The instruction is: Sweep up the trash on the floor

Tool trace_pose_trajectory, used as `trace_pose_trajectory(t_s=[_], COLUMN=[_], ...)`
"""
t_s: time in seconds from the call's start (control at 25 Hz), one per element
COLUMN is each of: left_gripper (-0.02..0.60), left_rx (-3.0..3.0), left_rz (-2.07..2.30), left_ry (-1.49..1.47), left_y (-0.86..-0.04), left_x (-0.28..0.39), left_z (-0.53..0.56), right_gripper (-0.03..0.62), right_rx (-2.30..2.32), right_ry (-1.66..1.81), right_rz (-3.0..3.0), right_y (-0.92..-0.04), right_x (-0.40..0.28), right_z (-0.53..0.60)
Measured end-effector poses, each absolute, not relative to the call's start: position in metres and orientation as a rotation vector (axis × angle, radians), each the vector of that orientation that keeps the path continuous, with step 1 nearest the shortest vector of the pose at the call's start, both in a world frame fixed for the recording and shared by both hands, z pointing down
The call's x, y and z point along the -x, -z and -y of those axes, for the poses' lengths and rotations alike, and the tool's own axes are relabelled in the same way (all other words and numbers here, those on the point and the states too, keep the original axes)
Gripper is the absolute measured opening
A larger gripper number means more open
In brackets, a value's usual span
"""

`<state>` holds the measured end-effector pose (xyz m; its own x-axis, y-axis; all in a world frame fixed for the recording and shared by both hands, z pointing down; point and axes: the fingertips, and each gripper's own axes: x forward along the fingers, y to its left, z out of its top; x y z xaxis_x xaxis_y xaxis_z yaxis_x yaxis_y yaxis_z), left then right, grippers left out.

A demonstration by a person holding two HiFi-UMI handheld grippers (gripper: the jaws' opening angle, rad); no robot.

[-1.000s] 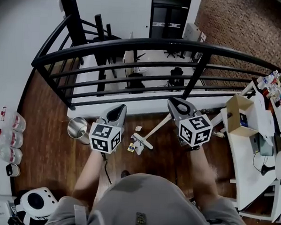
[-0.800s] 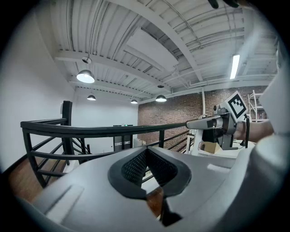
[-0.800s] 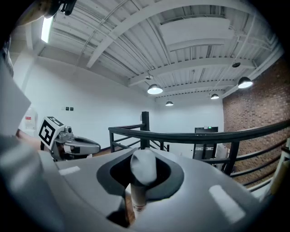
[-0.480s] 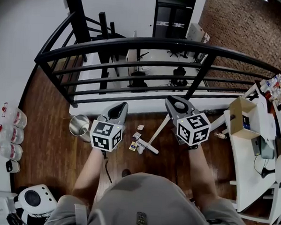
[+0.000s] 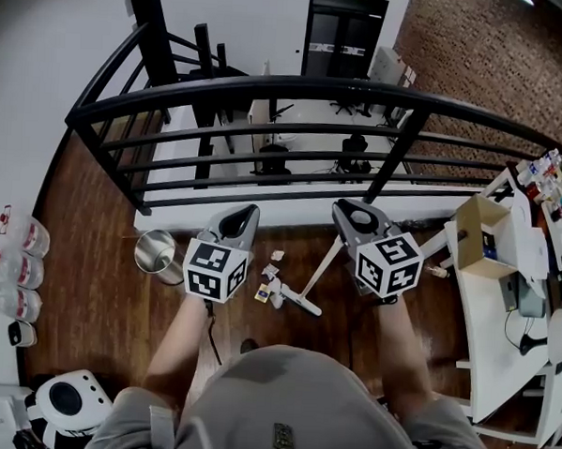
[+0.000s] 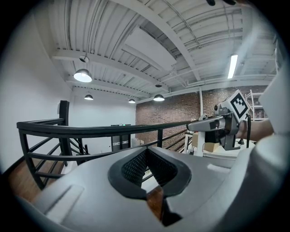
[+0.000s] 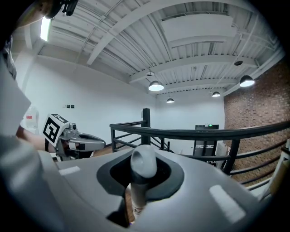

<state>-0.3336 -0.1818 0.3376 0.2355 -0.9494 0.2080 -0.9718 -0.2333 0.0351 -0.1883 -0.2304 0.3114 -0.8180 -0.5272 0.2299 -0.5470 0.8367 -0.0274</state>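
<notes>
My right gripper [image 5: 357, 215] has its jaws clenched on the broom [image 5: 322, 266] — the rounded grey top of the handle [image 7: 144, 162] stands up between them. The pale stick slants down and to the left to the broom's head [image 5: 301, 302] on the wooden floor [image 5: 90, 284]. The trash [image 5: 270, 281], a small cluster of pale scraps with one yellowish bit, lies on the floor just beside that head, on its left, between my two grippers. My left gripper [image 5: 238, 222] has its jaws pressed together with nothing that I can see between them — only brown floor shows through the gap under them. It hovers beside the trash, and a shiny metal bin [image 5: 156, 254] stands on the floor just to its left. Both grippers point toward the black railing [image 5: 269, 85]. On my right a white tabletop [image 5: 484, 323] carries a cardboard box [image 5: 482, 234], and plastic bottles [image 5: 13, 272] sit by the wall at far left.
</notes>
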Motion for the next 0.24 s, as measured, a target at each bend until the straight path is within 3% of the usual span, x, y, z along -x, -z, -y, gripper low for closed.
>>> trace_pose_trajectory(t_s=[0.24], left_gripper=[0.008], left_rx=[-2.355], left_rz=[1.831], left_ry=[-0.204], left_y=[-0.3352], left_x=[0.3288], left_z=[0.1855], right_gripper=[0.038], right_rx=[-0.838], right_ry=[-0.147], right_rz=[2.797], right_y=[-0.3148], right_x=[0.1836], right_z=[0.2327])
